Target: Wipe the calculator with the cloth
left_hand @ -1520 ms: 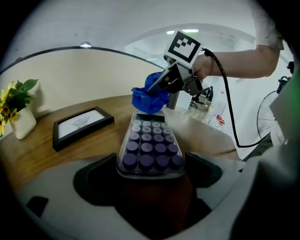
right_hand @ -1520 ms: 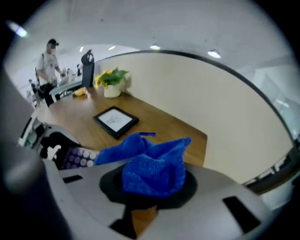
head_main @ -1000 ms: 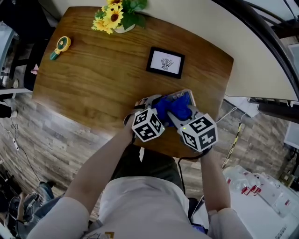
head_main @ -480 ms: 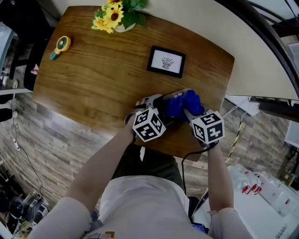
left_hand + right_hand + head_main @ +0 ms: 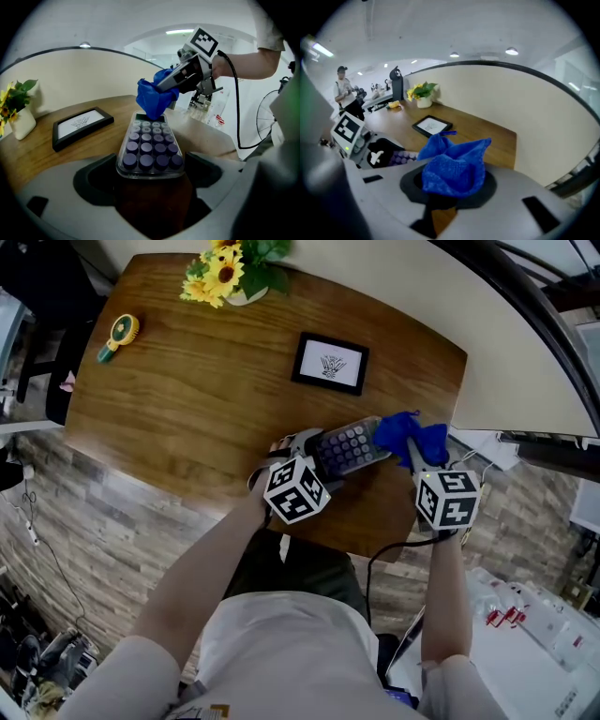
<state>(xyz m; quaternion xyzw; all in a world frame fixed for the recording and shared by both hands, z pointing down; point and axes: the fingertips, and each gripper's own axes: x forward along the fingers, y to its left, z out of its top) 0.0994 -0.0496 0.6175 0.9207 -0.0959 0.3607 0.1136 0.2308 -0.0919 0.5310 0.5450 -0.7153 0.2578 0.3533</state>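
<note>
My left gripper [image 5: 314,457] is shut on the near end of the calculator [image 5: 351,446], a clear-cased one with purple keys [image 5: 149,149], holding it at the table's front right. My right gripper [image 5: 410,451] is shut on the blue cloth [image 5: 410,435], bunched between its jaws [image 5: 453,168]. In the left gripper view the cloth [image 5: 153,98] hangs at the calculator's far end, over the display; whether it touches is unclear. The right gripper [image 5: 180,79] comes in from the right there.
A black picture frame [image 5: 330,364] lies behind the calculator. A vase of yellow flowers [image 5: 228,273] stands at the table's far edge, a small yellow-green object [image 5: 119,335] at far left. The wooden table's [image 5: 187,399] right edge is close to the right gripper. A cable [image 5: 389,554] trails from it.
The right gripper has carried the cloth rightwards off the keys to the calculator's far end, uncovering the keypad. The left gripper has kept still on the calculator.
</note>
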